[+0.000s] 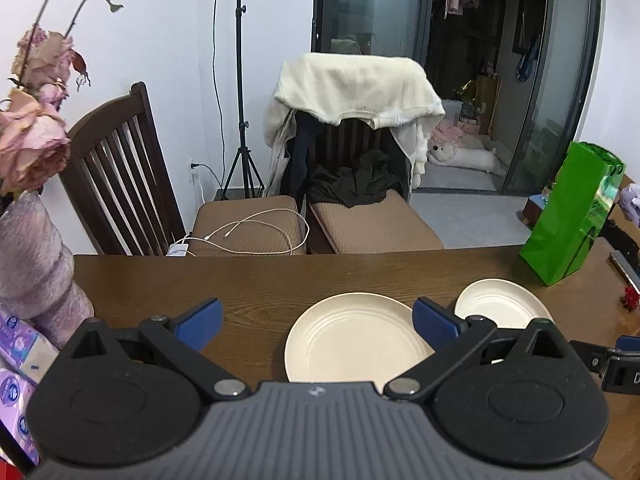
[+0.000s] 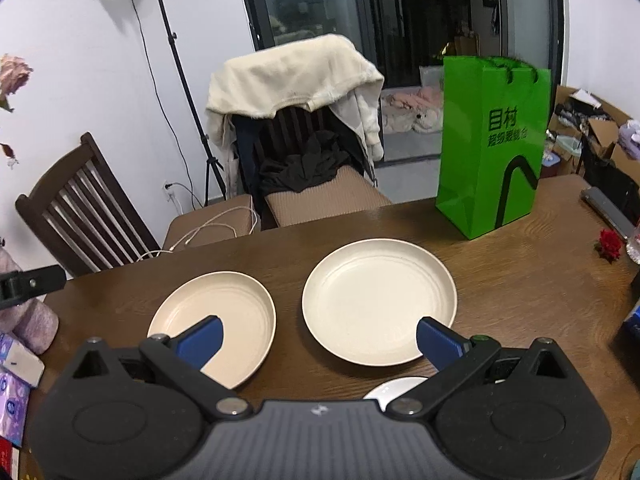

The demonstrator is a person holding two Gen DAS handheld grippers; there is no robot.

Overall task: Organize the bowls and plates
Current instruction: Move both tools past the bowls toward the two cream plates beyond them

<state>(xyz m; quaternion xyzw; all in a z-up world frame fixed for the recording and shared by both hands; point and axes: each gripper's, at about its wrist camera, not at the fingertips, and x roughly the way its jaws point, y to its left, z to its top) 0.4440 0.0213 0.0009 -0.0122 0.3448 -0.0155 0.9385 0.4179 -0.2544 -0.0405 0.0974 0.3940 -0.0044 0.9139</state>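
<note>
Two cream plates lie side by side on the brown wooden table [image 2: 500, 280]. In the left wrist view the left plate [image 1: 352, 344] sits between and just beyond the fingers of my open left gripper [image 1: 318, 326], and the other plate [image 1: 502, 304] lies to its right. In the right wrist view my open right gripper [image 2: 320, 342] hovers over the near edges of the left plate [image 2: 224, 312] and the right plate [image 2: 380, 300]. A white dish rim [image 2: 396, 389] peeks out under this gripper, mostly hidden. Neither gripper holds anything.
A green paper bag [image 2: 492, 148] stands at the table's far right edge, with a small red flower [image 2: 609, 244] near it. A vase of dried roses [image 1: 36, 248] and tissue packs [image 1: 16, 344] crowd the left end. Two chairs [image 1: 248, 224] stand behind the far edge.
</note>
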